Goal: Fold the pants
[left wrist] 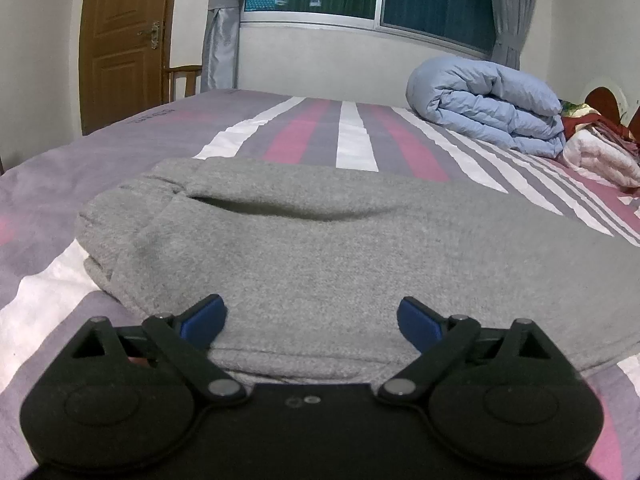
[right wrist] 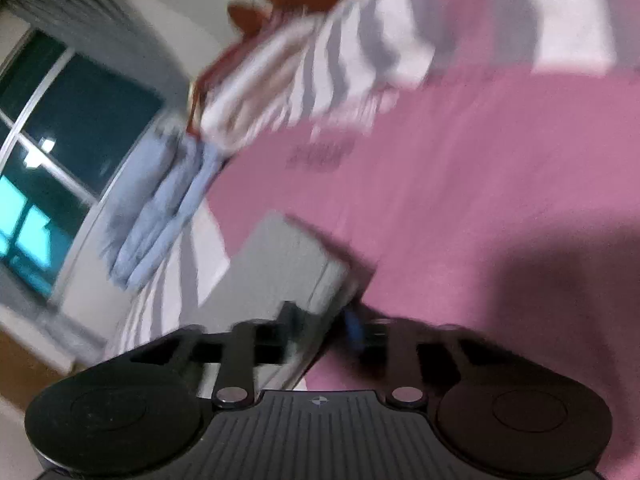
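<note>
The gray pants [left wrist: 320,248] lie folded on the bed [left wrist: 60,184]. The left gripper [left wrist: 312,316] is spread wide at 6 o'clock. The right gripper [right wrist: 320,320] pinches their edge; lift it slowly, keeping edges lined up

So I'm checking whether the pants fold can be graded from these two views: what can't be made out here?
- Right wrist view: all motion-blurred; whether the right gripper pinches the grey pants or is only near them is unclear.
- Left wrist view: the left gripper body covers the pants' near hem.
- Left wrist view: the pants' right end runs off the frame edge.
- Small print on the bedsheet is illegible.
</note>
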`<state>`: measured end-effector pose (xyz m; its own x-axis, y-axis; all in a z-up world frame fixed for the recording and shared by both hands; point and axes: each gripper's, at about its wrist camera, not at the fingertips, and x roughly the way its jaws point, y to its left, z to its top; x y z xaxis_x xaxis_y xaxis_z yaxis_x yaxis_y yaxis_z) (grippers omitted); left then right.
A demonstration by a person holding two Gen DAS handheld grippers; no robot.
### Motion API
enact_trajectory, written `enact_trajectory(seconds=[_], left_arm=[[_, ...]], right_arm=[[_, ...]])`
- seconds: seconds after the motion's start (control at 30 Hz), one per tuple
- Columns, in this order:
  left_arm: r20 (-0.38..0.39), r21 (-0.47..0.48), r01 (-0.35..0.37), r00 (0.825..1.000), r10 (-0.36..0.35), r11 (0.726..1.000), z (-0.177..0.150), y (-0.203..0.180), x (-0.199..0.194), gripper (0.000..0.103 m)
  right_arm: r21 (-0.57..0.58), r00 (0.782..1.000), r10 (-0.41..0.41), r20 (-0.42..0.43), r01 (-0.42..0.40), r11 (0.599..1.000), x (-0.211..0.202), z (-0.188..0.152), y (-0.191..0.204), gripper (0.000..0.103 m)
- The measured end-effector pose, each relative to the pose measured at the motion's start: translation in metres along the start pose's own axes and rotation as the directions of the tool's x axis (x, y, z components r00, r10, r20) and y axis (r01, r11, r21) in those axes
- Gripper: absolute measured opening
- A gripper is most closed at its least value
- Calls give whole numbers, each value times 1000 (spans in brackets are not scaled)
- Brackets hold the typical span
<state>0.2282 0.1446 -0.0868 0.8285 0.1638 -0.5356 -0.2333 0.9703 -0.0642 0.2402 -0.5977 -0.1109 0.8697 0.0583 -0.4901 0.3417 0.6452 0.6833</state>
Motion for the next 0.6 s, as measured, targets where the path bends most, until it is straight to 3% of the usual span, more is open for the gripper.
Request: enact_trajectory(seconds=[0.07, 0.17, 0.27, 0.33, 0.4, 0.5, 0.6], left_arm=[[5, 11, -8, 1000, 8, 1000, 1, -1, -1, 88], [31, 41, -17, 999, 16, 999, 3, -5, -11, 89], [75, 30, 11, 997, -13, 1000, 5, -7, -26, 91], [93, 18, 20, 995, -21, 1000, 5, -5, -35, 92], [104, -4, 24, 994, -23, 1000, 3, -2, -42, 94], [110, -41, 22, 994, -18, 999, 1, 7, -48, 95], [98, -87, 34, 995, -26, 996, 1, 18, -45, 96]], right_arm=[[15, 998, 51, 27, -51, 999, -27, -13, 6, 69], [-17, 984, 170, -46, -171, 985, -50, -46, 33, 69], [82, 944, 261, -201, -250, 965, -36, -81, 66, 68], [147, 917, 312, -248, -283, 948, -27, -103, 81, 67], [225, 886, 367, -284, -310, 924, -17, -123, 91, 53], [226, 847, 387, -364, -323, 919, 0, -147, 110, 45], [249, 812, 399, -426, -318, 915, 12, -161, 121, 45]])
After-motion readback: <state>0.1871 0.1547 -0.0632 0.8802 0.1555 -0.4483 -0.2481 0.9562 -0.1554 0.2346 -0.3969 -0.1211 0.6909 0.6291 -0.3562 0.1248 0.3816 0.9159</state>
